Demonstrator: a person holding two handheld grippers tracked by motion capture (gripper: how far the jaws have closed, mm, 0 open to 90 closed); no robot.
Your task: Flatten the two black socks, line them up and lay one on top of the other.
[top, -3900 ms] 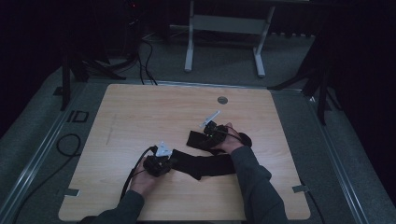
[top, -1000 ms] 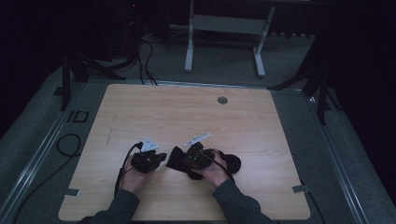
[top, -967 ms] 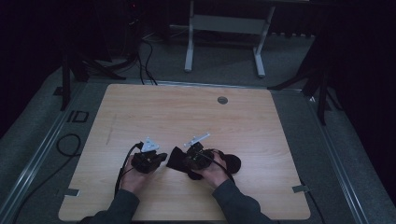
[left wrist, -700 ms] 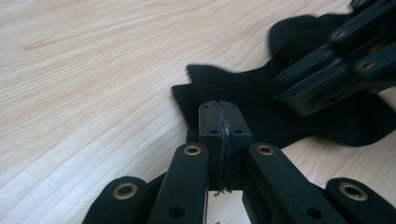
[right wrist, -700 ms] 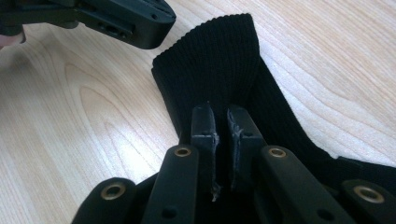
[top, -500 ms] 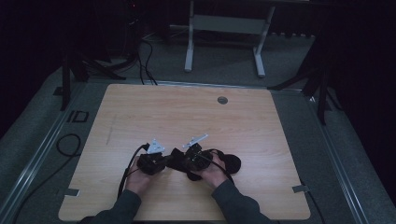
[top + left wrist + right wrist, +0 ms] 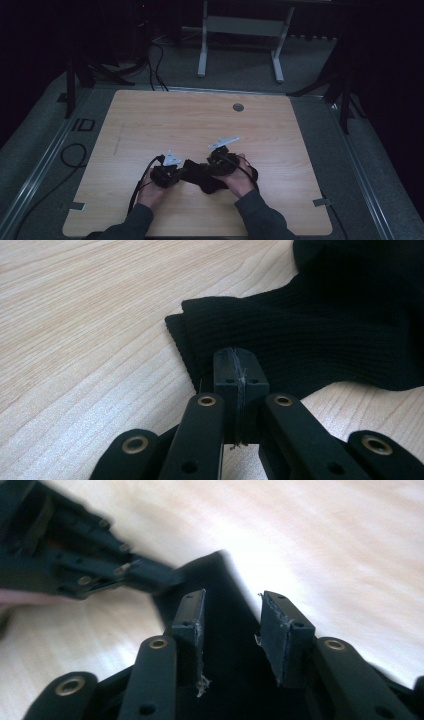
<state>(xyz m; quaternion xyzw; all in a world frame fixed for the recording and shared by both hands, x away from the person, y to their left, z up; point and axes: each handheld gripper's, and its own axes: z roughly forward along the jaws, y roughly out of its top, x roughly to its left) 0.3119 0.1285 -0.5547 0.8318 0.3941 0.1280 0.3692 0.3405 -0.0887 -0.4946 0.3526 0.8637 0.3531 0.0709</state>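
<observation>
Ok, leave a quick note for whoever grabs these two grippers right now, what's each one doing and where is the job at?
Left gripper: shut on the ribbed edge of the black knit cloth, pinning it low over the table.
Right gripper: jaws have just been opening; the cloth lies between them, and they stand apart from it.
Cloth: bunched between the two hands near the front of the table, ends brought together.
Done: looks like one fold is in, right side let go.
Left: probably regrip with the right gripper and finish or flatten the fold; keep the left clamp on until then.
</observation>
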